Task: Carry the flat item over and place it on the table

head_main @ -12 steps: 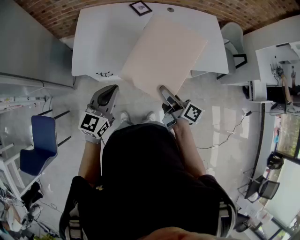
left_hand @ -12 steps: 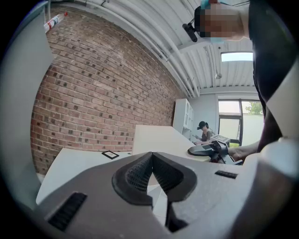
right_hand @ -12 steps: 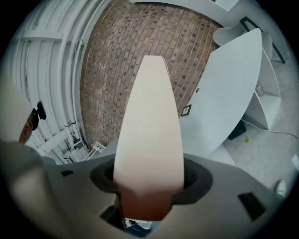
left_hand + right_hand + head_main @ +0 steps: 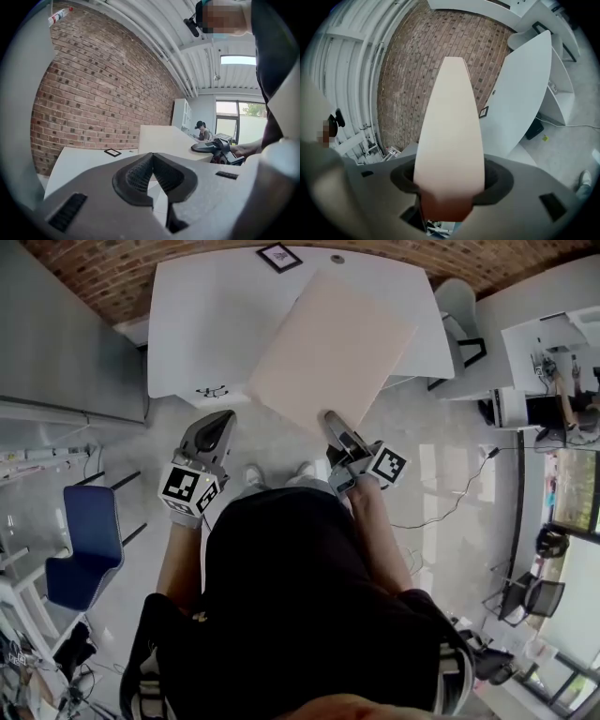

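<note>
A large flat beige board (image 4: 330,351) hangs over the near edge of the white table (image 4: 211,324), tilted to the right. My right gripper (image 4: 330,423) is shut on the board's near corner. In the right gripper view the board (image 4: 449,136) runs straight out from between the pads, filling the middle. My left gripper (image 4: 217,427) sits to the left, below the table edge, shut with nothing between its pads (image 4: 152,176). From the left gripper view the board (image 4: 164,143) and the right gripper (image 4: 218,149) show to the right.
A small dark-framed tile (image 4: 280,255) lies at the table's far edge by the brick wall (image 4: 93,103). A blue chair (image 4: 86,545) stands at the left, a white chair (image 4: 461,315) right of the table. A cable (image 4: 450,507) trails on the floor.
The board and both grippers hold nearly the same place; the view has shifted slightly, and the blue chair sits lower in the picture.
</note>
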Motion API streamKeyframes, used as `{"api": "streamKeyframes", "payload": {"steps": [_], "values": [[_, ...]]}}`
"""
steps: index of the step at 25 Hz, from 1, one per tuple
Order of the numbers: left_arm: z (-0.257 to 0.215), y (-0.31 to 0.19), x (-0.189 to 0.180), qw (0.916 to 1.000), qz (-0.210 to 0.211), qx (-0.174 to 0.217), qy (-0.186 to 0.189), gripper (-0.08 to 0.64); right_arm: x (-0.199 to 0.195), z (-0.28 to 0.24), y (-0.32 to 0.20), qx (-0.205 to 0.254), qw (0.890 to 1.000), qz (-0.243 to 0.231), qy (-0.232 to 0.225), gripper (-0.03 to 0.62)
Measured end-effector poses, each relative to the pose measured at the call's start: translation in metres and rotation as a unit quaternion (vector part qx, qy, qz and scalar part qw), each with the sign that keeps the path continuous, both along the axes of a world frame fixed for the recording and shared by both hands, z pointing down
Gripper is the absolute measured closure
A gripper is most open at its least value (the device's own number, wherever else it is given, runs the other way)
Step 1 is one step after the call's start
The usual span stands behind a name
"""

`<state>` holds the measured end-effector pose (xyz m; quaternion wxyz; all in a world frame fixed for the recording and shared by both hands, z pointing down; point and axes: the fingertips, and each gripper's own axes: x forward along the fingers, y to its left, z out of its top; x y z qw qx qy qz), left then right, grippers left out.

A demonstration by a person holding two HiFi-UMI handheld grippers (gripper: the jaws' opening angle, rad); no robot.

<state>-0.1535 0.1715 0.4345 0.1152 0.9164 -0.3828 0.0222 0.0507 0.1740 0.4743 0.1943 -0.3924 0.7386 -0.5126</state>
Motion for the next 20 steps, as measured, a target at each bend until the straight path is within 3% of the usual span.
{"api": "streamKeyframes", "payload": {"steps": [8, 13, 20], "values": [[0.019, -0.004, -0.011, 0.9996, 0.018, -0.024, -0.001, 0.557, 0.003, 0.021, 0.002, -0.027, 0.999, 0.023, 0.022, 0.316], [0.025, -0.016, 0.001, 0.9991, 0.026, -0.030, -0.013, 0.557, 0.015, 0.036, -0.015, -0.044, 0.999, 0.031, 0.005, 0.316], [0.029, -0.064, 0.026, 0.9987, 0.002, -0.043, -0.026, 0.557, 0.035, 0.054, -0.069, -0.055, 0.998, -0.005, 0.005, 0.314]]}}
